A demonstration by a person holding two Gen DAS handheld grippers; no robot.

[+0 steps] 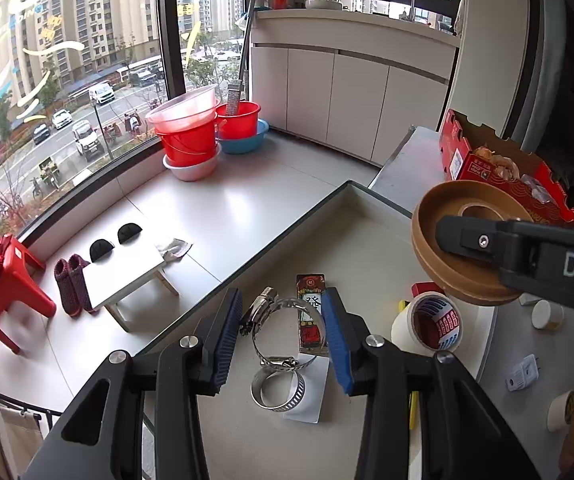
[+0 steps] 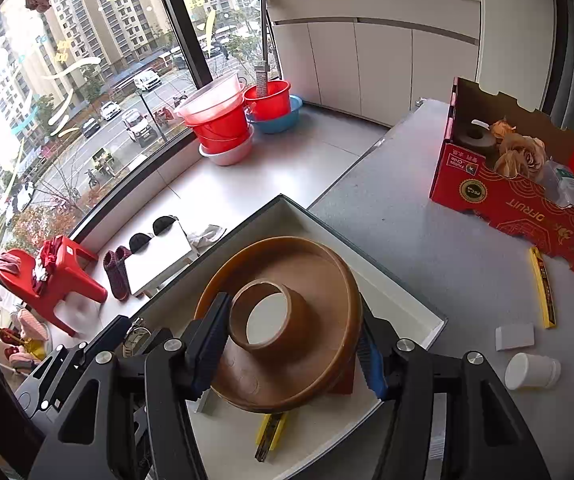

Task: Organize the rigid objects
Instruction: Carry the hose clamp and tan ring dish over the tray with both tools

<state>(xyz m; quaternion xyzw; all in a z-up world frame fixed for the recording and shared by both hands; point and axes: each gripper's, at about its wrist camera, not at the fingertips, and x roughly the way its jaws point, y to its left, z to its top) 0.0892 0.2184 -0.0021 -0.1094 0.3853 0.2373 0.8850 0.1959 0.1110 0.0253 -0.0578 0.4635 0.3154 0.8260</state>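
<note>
Hose clamps (image 1: 277,344) lie in the tray (image 1: 371,216); tape roll (image 1: 427,326) at three o'clock, box (image 1: 499,176) at one

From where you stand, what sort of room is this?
Probably an enclosed apartment balcony or utility room, high above a street. A curved window overlooks tower blocks, stacked washbasins sit on the sill ledge, and white cabinets line the wall.

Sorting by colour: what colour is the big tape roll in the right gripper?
Brown tape roll, clearest in the right wrist view.

Home, high-rise flat balcony room: wash basins (image 1: 191,136) stacked by window (image 1: 67,80), white cabinets (image 1: 347,96), slippers (image 1: 73,286), red stool (image 1: 11,276).
</note>
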